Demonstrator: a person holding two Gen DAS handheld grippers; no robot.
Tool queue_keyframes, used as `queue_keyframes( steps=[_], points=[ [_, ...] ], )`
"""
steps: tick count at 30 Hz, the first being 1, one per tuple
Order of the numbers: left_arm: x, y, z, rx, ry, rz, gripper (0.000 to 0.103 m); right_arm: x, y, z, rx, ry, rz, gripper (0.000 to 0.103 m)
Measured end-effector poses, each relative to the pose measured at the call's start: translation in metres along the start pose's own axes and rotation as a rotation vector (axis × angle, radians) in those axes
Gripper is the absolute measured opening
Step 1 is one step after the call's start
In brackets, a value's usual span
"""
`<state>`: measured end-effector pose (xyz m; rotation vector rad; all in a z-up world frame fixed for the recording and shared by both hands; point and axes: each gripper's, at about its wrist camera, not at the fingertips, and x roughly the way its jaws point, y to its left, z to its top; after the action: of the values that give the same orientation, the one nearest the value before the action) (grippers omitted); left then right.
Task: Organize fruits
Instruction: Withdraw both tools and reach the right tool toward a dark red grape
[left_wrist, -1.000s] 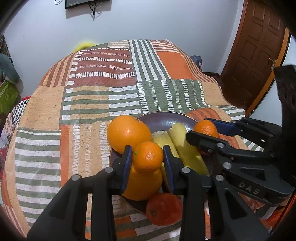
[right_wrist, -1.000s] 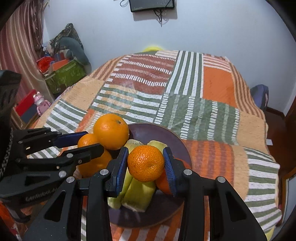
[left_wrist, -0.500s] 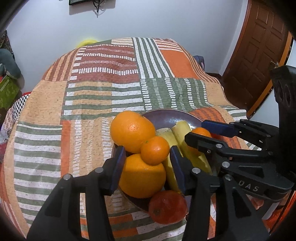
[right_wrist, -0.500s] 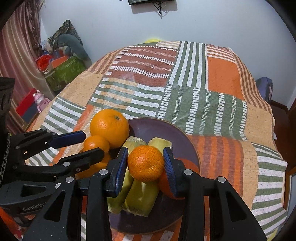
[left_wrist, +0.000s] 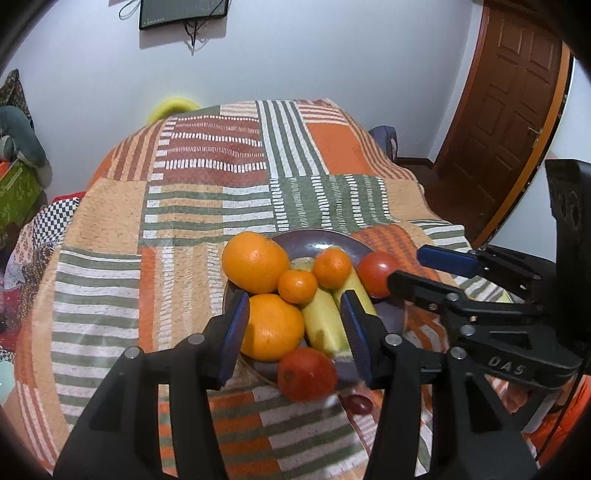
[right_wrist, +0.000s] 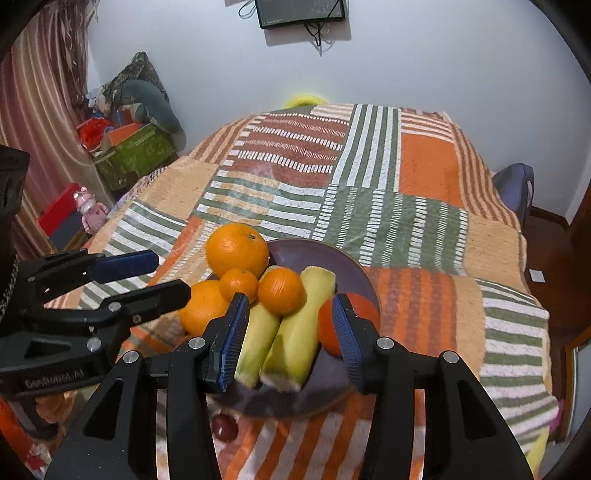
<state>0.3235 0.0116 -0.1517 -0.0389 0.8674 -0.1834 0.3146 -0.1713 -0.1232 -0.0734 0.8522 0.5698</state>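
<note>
A dark purple plate (left_wrist: 325, 240) (right_wrist: 317, 254) on the striped cloth holds two large oranges (left_wrist: 255, 260) (left_wrist: 271, 326), two small mandarins (left_wrist: 297, 286) (right_wrist: 280, 290), two yellow corn pieces (right_wrist: 295, 339) and reddish tomatoes (left_wrist: 376, 273) (left_wrist: 306, 373). My left gripper (left_wrist: 295, 332) is open and empty, just in front of the plate. My right gripper (right_wrist: 291, 332) is open and empty, over the plate's near side. Each gripper shows at the other view's edge.
A small dark red grape (right_wrist: 225, 424) lies on the cloth (left_wrist: 207, 206) in front of the plate. The cloth-covered table drops off at the right. A wooden door (left_wrist: 498, 110) stands at the right, boxes and toys (right_wrist: 129, 147) at the left.
Both grippers have opened and drawn back. The left let go of its small mandarin and the right let go of its mandarin; both fruits now rest on the pile on the plate.
</note>
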Motion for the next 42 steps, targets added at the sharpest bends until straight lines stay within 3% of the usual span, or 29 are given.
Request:
queue_keyframes(
  steps=[10,19,26,32,34,42],
  points=[
    [-0.05,-0.018,-0.027,0.021,-0.014,-0.006,0.054,-0.058,0.007,-0.027,0.011,-0.048,-0.026,0.044],
    [-0.074,-0.029,-0.066,0.038,0.019,-0.008,0.062,-0.077,0.01,-0.065,0.022,-0.017,-0.059,0.044],
    [-0.062,-0.034,-0.097,0.025,0.088,-0.026,0.063,-0.065,0.008,-0.101,0.035,0.055,-0.077,0.044],
    [-0.04,-0.037,-0.114,0.025,0.14,-0.035,0.06,-0.044,0.001,-0.123,0.075,0.115,-0.041,0.043],
    [-0.034,-0.037,-0.114,0.023,0.147,-0.041,0.054,-0.039,-0.001,-0.125,0.082,0.127,-0.038,0.036],
    [-0.011,-0.041,-0.107,0.017,0.17,-0.065,0.042,-0.018,-0.002,-0.13,0.062,0.165,-0.034,0.024]
  ],
)
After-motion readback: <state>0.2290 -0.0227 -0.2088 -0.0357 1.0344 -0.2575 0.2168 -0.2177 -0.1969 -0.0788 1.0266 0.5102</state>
